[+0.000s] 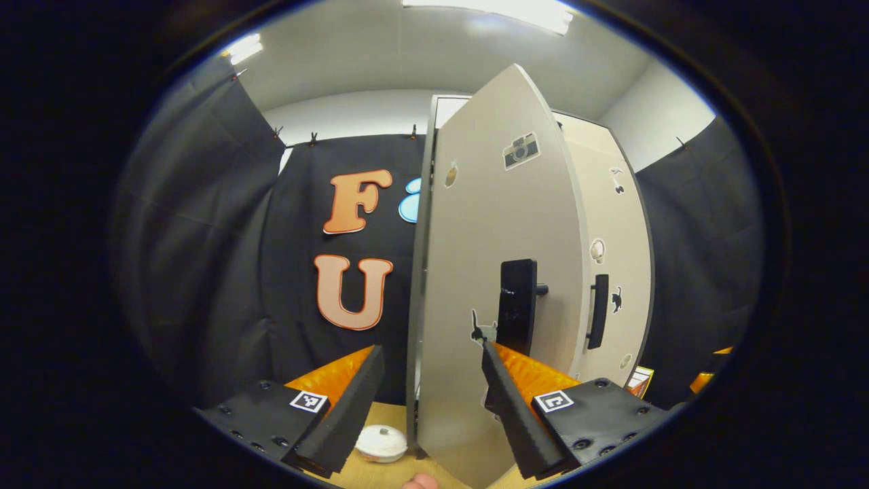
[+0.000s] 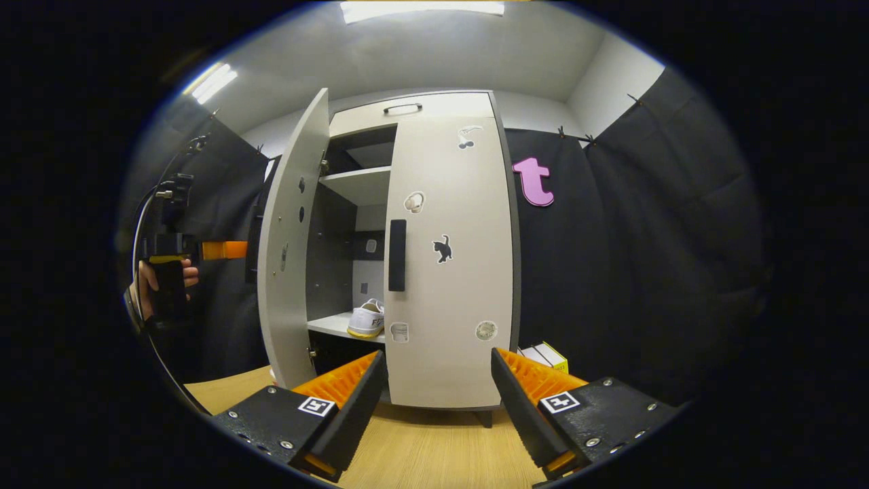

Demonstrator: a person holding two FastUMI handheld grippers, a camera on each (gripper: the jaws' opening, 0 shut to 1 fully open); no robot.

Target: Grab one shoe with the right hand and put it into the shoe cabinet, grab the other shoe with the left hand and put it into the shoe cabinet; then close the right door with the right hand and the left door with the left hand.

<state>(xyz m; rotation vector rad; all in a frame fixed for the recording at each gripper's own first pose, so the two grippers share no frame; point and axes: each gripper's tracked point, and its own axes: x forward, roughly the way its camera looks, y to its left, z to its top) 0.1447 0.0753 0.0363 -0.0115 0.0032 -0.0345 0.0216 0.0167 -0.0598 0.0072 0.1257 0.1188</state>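
Inside, one shoe (image 2: 367, 318) visible

White shoe (image 2: 367, 318) on cabinet (image 2: 445, 109) shelf; left door (image 2: 288, 244) open, right door (image 2: 451, 272) seemingly shut.

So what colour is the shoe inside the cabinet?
White, with a yellowish sole; the shoe shows best in the right gripper view.

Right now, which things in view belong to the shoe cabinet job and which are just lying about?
Job:
shoe cabinet
left door, still open
right door, closed
shoe on the shelf
left gripper, open
right gripper, open

Lying about:
white lidded dish on the floor
small box beside the cabinet
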